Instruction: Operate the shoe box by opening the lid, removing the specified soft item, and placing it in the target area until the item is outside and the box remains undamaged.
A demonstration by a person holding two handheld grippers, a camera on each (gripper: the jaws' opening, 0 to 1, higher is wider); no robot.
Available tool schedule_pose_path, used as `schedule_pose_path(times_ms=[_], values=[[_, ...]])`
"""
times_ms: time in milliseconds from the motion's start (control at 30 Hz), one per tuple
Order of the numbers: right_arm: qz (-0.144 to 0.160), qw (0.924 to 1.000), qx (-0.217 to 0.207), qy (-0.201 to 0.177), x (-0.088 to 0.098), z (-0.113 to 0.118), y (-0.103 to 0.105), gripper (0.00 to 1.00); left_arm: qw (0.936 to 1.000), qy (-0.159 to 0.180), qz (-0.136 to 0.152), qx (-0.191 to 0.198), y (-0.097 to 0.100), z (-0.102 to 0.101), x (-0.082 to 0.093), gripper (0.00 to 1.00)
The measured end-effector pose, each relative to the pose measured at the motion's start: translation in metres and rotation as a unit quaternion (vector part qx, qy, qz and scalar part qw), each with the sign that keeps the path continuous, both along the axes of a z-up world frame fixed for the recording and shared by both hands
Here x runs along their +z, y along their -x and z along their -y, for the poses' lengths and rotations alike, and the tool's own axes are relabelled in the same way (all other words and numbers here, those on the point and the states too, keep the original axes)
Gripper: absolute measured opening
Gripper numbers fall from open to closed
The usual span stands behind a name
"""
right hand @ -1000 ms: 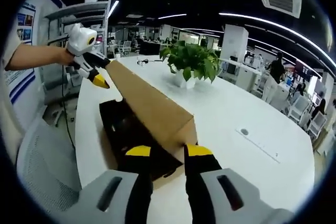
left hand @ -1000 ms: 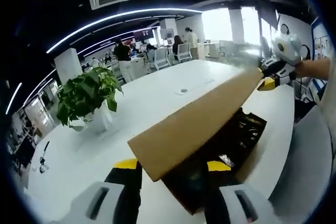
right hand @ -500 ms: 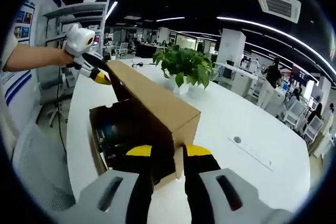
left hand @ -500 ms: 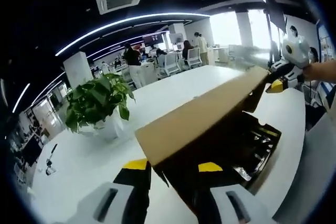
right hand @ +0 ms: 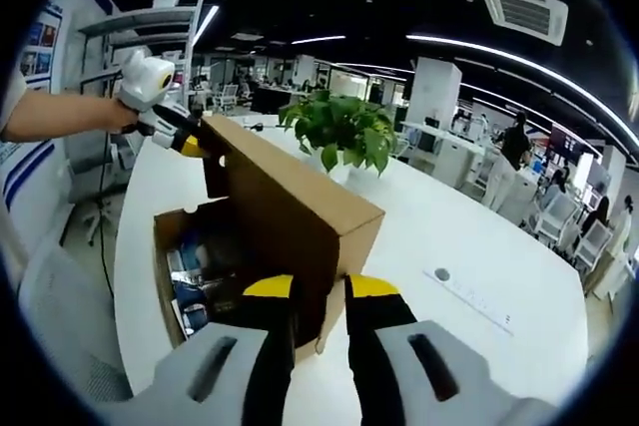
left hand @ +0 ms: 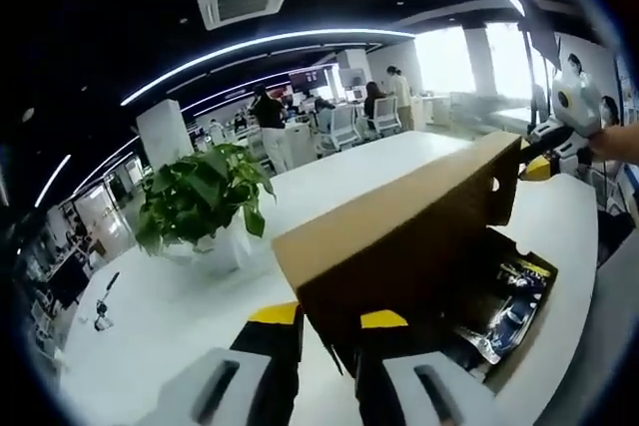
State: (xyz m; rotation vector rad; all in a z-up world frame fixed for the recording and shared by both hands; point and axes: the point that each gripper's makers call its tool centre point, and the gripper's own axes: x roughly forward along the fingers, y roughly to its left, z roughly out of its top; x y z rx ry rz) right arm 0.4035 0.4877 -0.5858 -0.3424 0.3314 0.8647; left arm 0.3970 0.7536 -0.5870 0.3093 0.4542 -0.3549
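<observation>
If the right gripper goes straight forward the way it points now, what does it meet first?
Probably nothing new: the right gripper already grips the raised cardboard lid at its corner. Straight on lies more of that lid, with the potted plant beyond; depth is unclear.

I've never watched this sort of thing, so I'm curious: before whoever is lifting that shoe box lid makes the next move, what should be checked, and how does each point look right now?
1. Lid raised off the box: ok.
2. Left hand-held gripper shut on lid corner: ok.
3. Right hand-held gripper shut on the other corner: ok.
4. Items inside box within sight: ok; which one is the soft item: cannot tell.
5. Plant stands apart from the lid: ok.
6. Cardboard free of tears: cannot tell.
</observation>
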Motion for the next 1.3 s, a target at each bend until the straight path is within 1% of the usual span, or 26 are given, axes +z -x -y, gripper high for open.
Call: schedule_pose_path(times_ms=[400,533,600,667,733,933,1300], values=[[0.000,0.9997,-0.017,-0.017,0.001,0.001,-0.018,0.14,0.9999,0.005,0.011,0.010,-0.014,-0.002,0.002,0.12],[0.001,0.9996,-0.020,-0.021,0.001,0.001,-0.021,0.14,0.9997,0.003,0.017,0.020,-0.020,-0.006,0.003,0.07],[0.001,0.9995,-0.023,-0.023,0.000,0.001,-0.023,0.13,0.9996,0.004,0.016,0.021,-0.022,-0.007,0.003,0.05],[0.000,0.9990,-0.035,-0.027,-0.002,0.002,-0.026,0.12,0.9996,0.004,0.017,0.023,-0.024,-0.008,0.003,0.05],[-0.004,0.9982,-0.046,-0.037,-0.007,0.002,-0.028,0.14,0.9996,0.003,0.018,0.022,-0.025,-0.008,0.003,0.05],[-0.008,0.9971,-0.065,-0.039,-0.019,0.006,-0.029,0.16,0.9996,0.006,0.019,0.022,-0.028,-0.008,0.003,0.05],[-0.036,0.9959,-0.079,-0.023,-0.047,0.023,-0.030,0.14,0.9995,0.006,0.021,0.024,-0.039,-0.008,0.001,0.05]])
